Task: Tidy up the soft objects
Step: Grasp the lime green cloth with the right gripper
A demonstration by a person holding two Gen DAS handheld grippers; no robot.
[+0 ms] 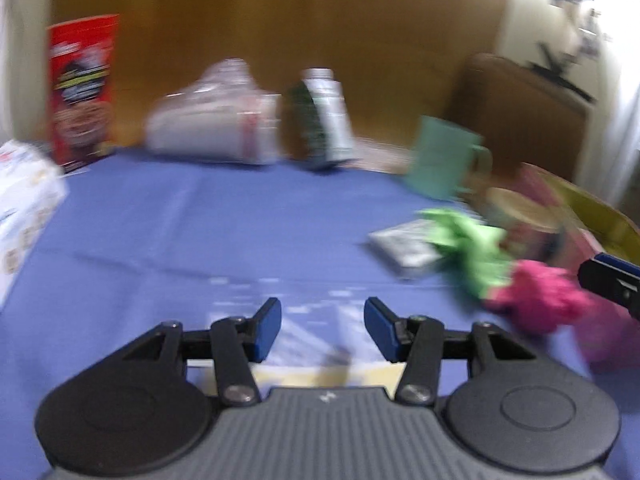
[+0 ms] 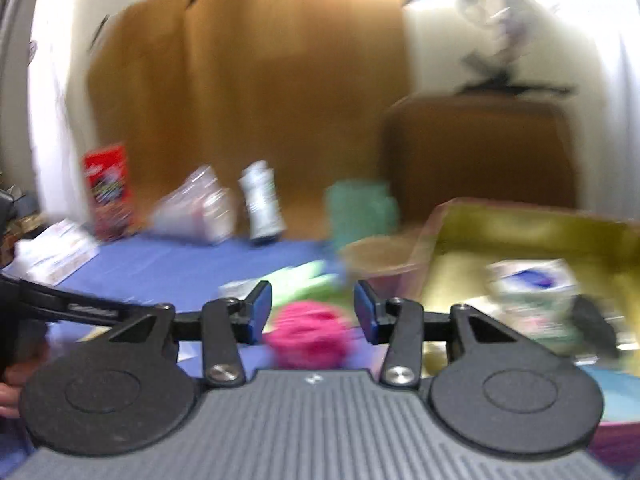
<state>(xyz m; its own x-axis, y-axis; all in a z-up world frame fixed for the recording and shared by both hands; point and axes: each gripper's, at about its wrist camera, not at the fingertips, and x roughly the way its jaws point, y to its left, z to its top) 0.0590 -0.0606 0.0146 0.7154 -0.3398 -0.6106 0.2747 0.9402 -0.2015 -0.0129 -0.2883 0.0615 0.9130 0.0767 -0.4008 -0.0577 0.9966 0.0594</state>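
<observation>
Table (image 1: 240, 208): blue cloth; mostly bare near me
Box (image 2: 532, 228): gold-lined, right; my likely drop spot
Pompom (image 2: 310, 338): pink, fluffy, light, squashy; near right, between my right claw (image 2: 313, 312)'s spread pads, unpinched; take mid-body
Left claw (image 1: 323, 328): spread, empty

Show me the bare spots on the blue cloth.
Free: the wide middle of the blue cloth, between the red box, the plastic bag and the left gripper. Crowded: the right side, around the green cloth, pink ball and yellow-lined box.
</observation>
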